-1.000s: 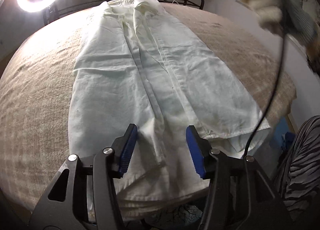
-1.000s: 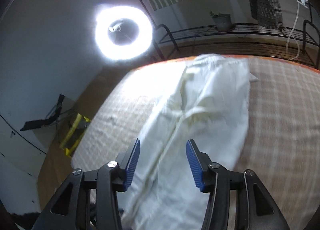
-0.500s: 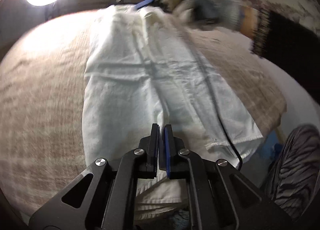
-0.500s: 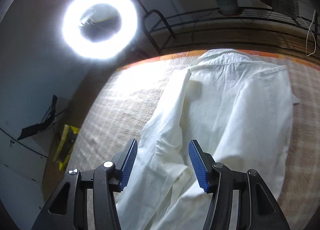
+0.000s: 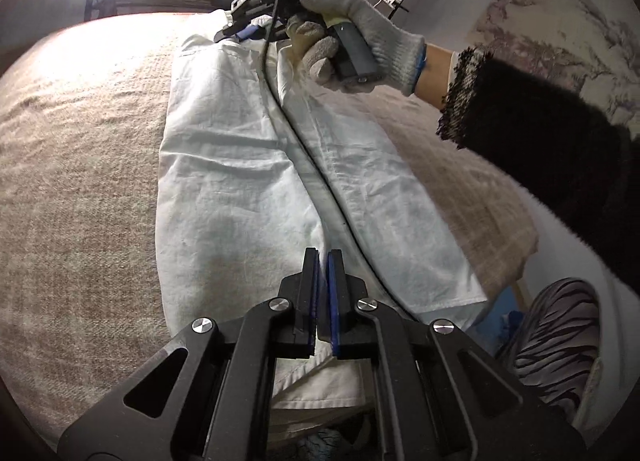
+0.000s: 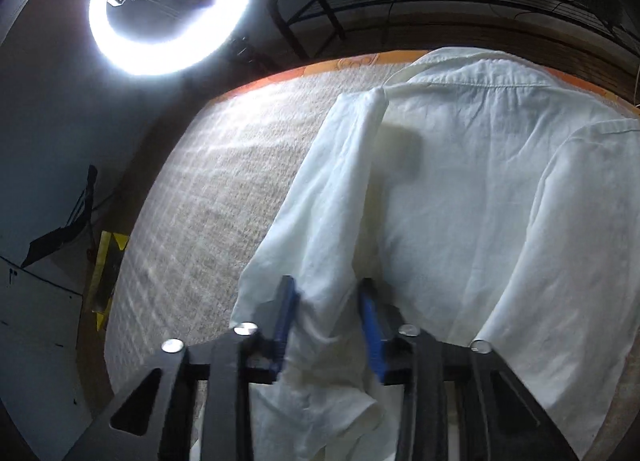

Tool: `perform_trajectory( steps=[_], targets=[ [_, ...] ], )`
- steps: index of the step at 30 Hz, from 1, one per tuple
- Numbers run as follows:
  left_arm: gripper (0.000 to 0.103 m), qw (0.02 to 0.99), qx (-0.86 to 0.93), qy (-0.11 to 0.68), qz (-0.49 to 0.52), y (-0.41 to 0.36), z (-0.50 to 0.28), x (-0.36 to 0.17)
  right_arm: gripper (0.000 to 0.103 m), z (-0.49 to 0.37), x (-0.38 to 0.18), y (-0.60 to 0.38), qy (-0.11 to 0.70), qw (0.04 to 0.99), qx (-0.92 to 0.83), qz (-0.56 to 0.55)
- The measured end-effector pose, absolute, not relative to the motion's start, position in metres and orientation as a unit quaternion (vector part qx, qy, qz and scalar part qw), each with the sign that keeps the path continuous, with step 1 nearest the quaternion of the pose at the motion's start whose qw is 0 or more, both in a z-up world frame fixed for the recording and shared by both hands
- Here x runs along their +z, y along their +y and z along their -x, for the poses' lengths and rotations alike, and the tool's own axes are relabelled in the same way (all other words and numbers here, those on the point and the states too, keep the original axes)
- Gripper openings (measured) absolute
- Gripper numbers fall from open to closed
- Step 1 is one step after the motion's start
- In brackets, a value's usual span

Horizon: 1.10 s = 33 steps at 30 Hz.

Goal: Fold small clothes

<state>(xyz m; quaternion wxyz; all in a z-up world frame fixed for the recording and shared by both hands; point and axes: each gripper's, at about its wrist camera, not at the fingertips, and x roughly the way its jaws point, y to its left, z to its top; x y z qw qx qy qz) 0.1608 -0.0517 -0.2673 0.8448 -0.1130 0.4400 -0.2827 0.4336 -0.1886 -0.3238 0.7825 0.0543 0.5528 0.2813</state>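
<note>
A white shirt [image 5: 240, 181] lies lengthwise on the beige blanket [image 5: 72, 189], collar at the far end. My left gripper [image 5: 322, 261] is shut on a fold of the shirt near its hem, at the near edge. In the right wrist view the shirt [image 6: 480, 201] shows with its collar at the top; my right gripper [image 6: 328, 301] is partly open with a raised fold of the shirt's left side bunched between its fingers. The right gripper also shows in the left wrist view [image 5: 240, 31], held by a gloved hand [image 5: 352, 41] over the collar end.
A ring light [image 6: 168, 9] glares beyond the far left corner. A black cable [image 5: 304, 149] runs along the shirt's middle. A dark metal rack [image 6: 400, 5] stands behind the bed. The person's striped leg [image 5: 552, 341] is at the near right.
My left gripper closed from wide open onto the shirt near the hem. My right gripper moved down to the collar end, and shirt fabric now sits between its fingers.
</note>
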Motion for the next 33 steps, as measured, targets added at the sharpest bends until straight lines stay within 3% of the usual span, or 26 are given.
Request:
perform_trajectory(
  steps=[1,8,11,13,14,22,27,33],
  targets=[
    [0.002,0.842,-0.288,0.439,0.124,-0.048,-0.163,-0.264,0.002,-0.43,-0.322,-0.186,0.548,0.786,0.281,-0.043],
    [0.002,0.819,-0.304,0.471,0.124,-0.06,-0.167,-0.284,0.0,-0.432,-0.309,-0.184,0.535,0.809,0.242,0.024],
    [0.002,0.822,-0.3,0.474,0.094,-0.068,-0.159,-0.288,0.012,-0.436,-0.325,-0.181,0.554,0.799,0.229,0.043],
    [0.012,0.817,-0.31,0.478,0.086,-0.067,-0.155,-0.282,0.029,-0.437,-0.322,-0.18,0.55,0.802,0.226,0.045],
    [0.014,0.818,-0.309,0.479,0.084,-0.063,-0.15,-0.279,0.031,-0.439,-0.315,-0.181,0.542,0.809,0.224,0.05],
    [0.014,0.861,-0.259,0.43,0.085,-0.03,-0.137,-0.251,0.033,-0.461,-0.263,-0.144,0.507,0.823,0.249,0.061],
    [0.014,0.843,-0.24,0.476,0.075,-0.034,-0.152,-0.277,0.033,-0.488,-0.293,-0.093,0.551,0.799,0.197,0.134],
    [0.014,0.843,-0.247,0.475,0.051,-0.044,-0.151,-0.282,0.03,-0.511,-0.324,-0.068,0.569,0.785,0.153,0.189]
  ],
)
